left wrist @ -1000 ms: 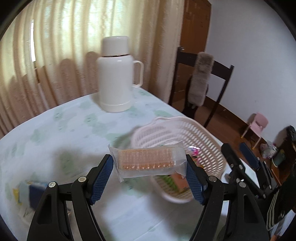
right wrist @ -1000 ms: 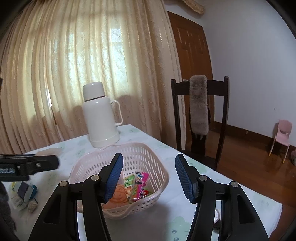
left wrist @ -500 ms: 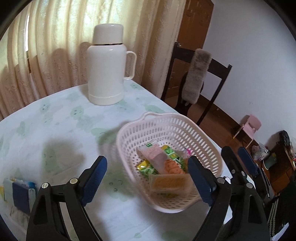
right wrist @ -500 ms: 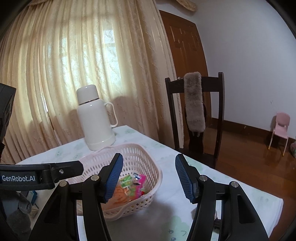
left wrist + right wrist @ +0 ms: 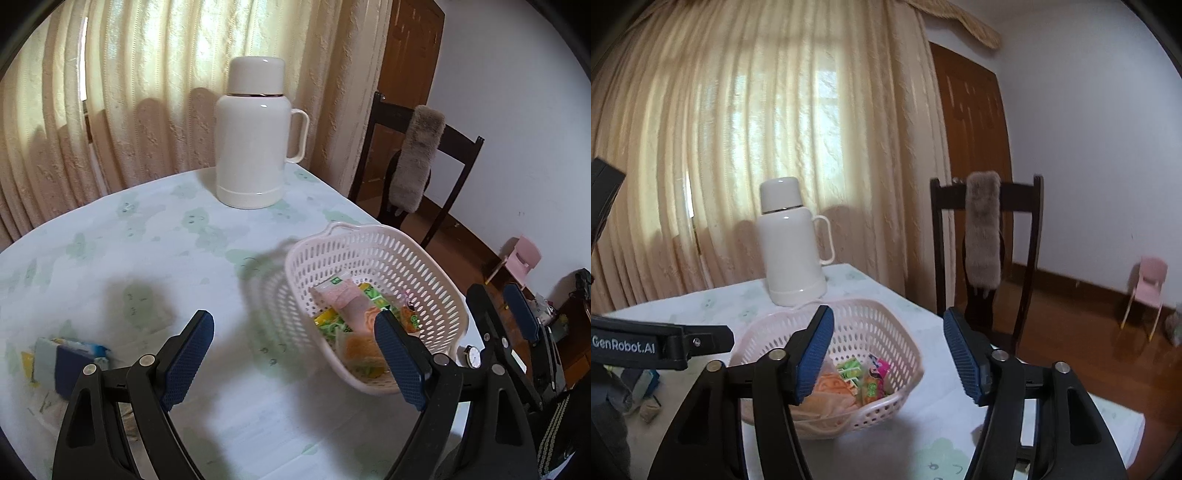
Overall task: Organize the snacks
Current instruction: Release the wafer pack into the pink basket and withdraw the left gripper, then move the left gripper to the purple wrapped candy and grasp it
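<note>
Snacks (image 5: 354,314) lie heaped in the pale perforated basket (image 5: 424,266) that stands near the right edge of the table (image 5: 155,258): a pink packet on top, green and yellow wrappers beside it and an orange-filled clear pack at the near wall. Nearest the left wrist camera, the left hand-held gripper (image 5: 291,350) has its blue pads spread wide with nothing between them; its right pad overlaps the basket's near rim in the picture. At the near left edge of the table a few more small packets (image 5: 70,358), blue, white and yellow, lie loose on the patterned cloth. The right hand-held gripper (image 5: 888,350) points at the basket from the near side, its jaws opening and holding nothing. Farther back, toward the far edge of the table, a cream flask (image 5: 255,136) with a handle stands upright. Beyond the table are a dark wooden chair (image 5: 454,162) with a grey furry strip (image 5: 417,158) draped over its back, and cream curtains (image 5: 129,92).
</note>
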`<action>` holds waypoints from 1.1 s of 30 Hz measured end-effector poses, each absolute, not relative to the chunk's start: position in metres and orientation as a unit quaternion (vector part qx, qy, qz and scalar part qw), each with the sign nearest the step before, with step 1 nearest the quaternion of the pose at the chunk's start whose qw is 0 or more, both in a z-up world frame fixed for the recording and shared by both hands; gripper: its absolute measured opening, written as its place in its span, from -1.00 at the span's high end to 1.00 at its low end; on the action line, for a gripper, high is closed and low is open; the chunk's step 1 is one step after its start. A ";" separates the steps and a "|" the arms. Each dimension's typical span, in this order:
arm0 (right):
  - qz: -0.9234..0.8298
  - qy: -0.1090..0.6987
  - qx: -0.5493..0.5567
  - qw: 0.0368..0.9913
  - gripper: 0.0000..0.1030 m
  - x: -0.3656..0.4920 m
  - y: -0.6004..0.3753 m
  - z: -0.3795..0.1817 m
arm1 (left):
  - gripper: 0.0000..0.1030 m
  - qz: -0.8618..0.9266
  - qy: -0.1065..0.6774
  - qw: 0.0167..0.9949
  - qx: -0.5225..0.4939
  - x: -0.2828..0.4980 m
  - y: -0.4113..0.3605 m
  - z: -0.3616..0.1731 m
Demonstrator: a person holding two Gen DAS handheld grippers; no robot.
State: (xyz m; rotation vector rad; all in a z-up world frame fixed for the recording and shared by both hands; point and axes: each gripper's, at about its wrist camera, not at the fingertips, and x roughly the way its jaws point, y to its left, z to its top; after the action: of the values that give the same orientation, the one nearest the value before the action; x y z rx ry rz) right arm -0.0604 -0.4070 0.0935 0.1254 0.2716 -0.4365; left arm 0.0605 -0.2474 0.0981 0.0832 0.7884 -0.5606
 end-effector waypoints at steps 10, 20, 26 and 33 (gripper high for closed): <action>-0.210 0.139 0.048 0.967 -0.29 -0.058 -0.401 0.093 | -0.67 -0.240 0.381 0.892 0.028 0.048 -0.208 0.100; -0.210 0.143 0.035 0.967 -0.29 -0.057 -0.399 0.091 | -0.67 -0.196 0.381 0.903 0.015 0.035 -0.154 0.097; -0.213 0.144 0.026 0.966 -0.29 -0.056 -0.396 0.092 | -0.67 -0.155 0.393 0.906 -0.004 0.030 -0.111 0.086; -0.213 0.148 0.020 0.966 -0.29 -0.054 -0.396 0.091 | -0.67 -0.101 0.407 0.907 -0.031 0.027 -0.053 0.073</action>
State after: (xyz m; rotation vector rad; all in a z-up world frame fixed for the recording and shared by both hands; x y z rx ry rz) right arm -0.0544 -0.3958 0.0910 0.0404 0.2996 -0.4300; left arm 0.0273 -0.0528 0.0730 -0.0633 0.8391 -0.2090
